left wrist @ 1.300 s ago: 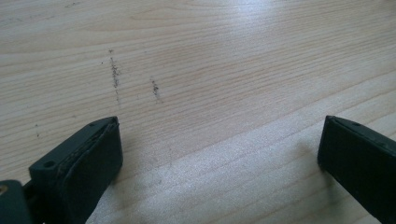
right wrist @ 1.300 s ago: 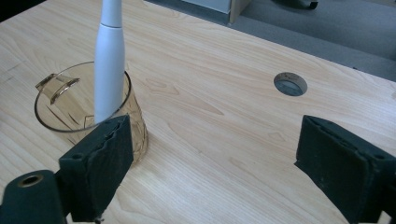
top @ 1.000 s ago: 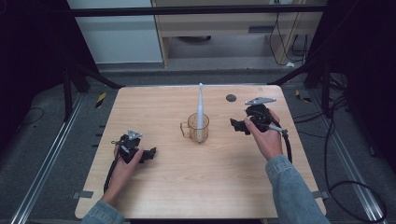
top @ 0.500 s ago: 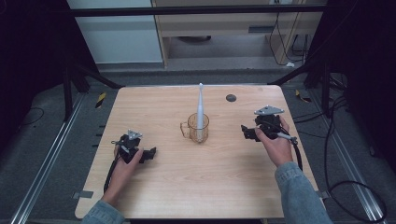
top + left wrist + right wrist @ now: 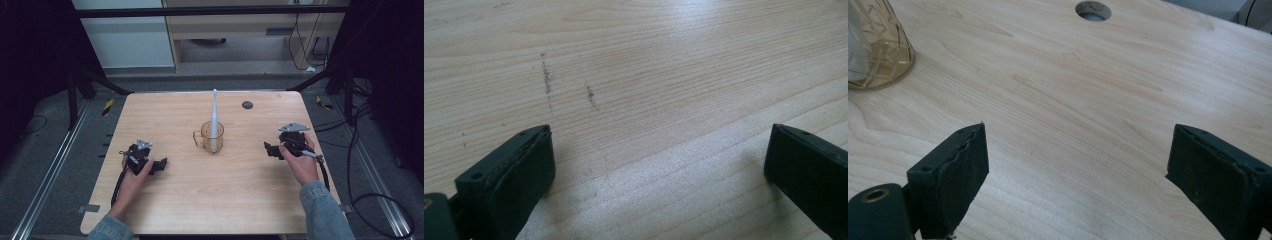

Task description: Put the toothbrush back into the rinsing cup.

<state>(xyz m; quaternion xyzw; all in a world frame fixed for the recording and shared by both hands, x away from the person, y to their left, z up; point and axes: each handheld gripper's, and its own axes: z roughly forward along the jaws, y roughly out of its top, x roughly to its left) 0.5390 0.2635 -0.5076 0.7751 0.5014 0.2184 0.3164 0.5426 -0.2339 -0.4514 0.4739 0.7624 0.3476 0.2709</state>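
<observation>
Left gripper (image 5: 161,165): I have my black two-jaw left gripper resting low on the pale wooden table (image 5: 210,210), at about 8 o'clock from the table's middle. In the left gripper view its jaws stand wide, with bare wood grain between them (image 5: 659,165).
Left hand (image 5: 134,172): it wraps the gripper body, and a dark cable trails back along the forearm toward 6 o'clock.
Right gripper (image 5: 269,150): my black two-jaw right gripper sits at about 4 o'clock from the middle, with a grey three-cornered plate on top. Its jaws are spread wide and hold nothing (image 5: 1075,165).
Right hand (image 5: 301,162): it grips from behind, with a blue denim sleeve at the wrist.
Glass mug (image 5: 212,136): a clear amber-tinted faceted glass mug with a handle stands upright at the table's centre, between the two grippers and well apart from both. In the right gripper view it shows at 10 o'clock (image 5: 875,47).
Toothbrush (image 5: 214,112): a white slim toothbrush stands in the mug, leaning slightly toward 12 o'clock.
Cable hole (image 5: 247,105): a dark round hole in the tabletop, at 1 o'clock beyond the mug.
</observation>
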